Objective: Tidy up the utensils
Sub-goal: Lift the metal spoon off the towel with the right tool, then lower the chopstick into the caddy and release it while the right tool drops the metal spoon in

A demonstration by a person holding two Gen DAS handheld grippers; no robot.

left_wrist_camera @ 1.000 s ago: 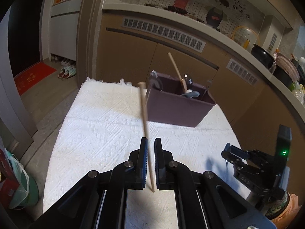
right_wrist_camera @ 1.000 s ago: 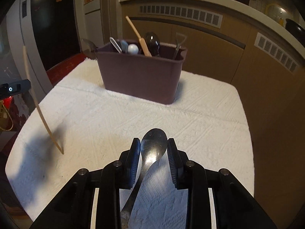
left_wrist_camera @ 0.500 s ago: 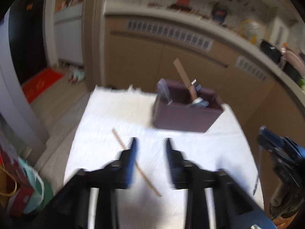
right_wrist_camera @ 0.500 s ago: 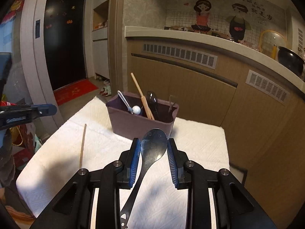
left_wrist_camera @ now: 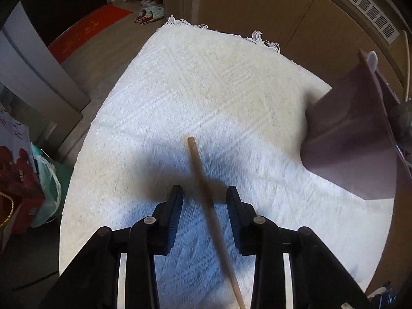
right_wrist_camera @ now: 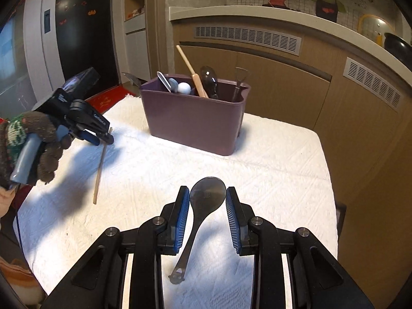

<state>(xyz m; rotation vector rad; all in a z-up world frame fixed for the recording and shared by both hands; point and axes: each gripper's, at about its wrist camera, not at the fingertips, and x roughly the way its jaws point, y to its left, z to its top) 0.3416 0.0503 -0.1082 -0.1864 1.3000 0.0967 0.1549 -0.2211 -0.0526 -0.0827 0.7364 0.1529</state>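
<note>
A wooden chopstick (left_wrist_camera: 209,200) runs lengthwise through the gap of my left gripper (left_wrist_camera: 204,193), which points steeply down at the white cloth (left_wrist_camera: 206,77). Its jaws are closing, and neither pad touches the stick. In the right wrist view the same chopstick (right_wrist_camera: 101,166) slants over the cloth's left part, its upper end at the left gripper (right_wrist_camera: 104,137). My right gripper (right_wrist_camera: 207,190) is shut on the bowl of a metal spoon (right_wrist_camera: 195,228), whose handle hangs back toward the camera. A purple utensil bin (right_wrist_camera: 193,121) holding several utensils stands at the cloth's far side.
A gloved hand (right_wrist_camera: 38,141) holds the left gripper. The bin (left_wrist_camera: 355,141) sits close on the right in the left wrist view. Wooden cabinets (right_wrist_camera: 283,90) rise behind the table. Bags (left_wrist_camera: 23,175) stand on the floor to the left.
My left gripper let go of the chopstick, opened, then swung down over it where it fell on the cloth. The right gripper rose and came back down, still holding the spoon.
</note>
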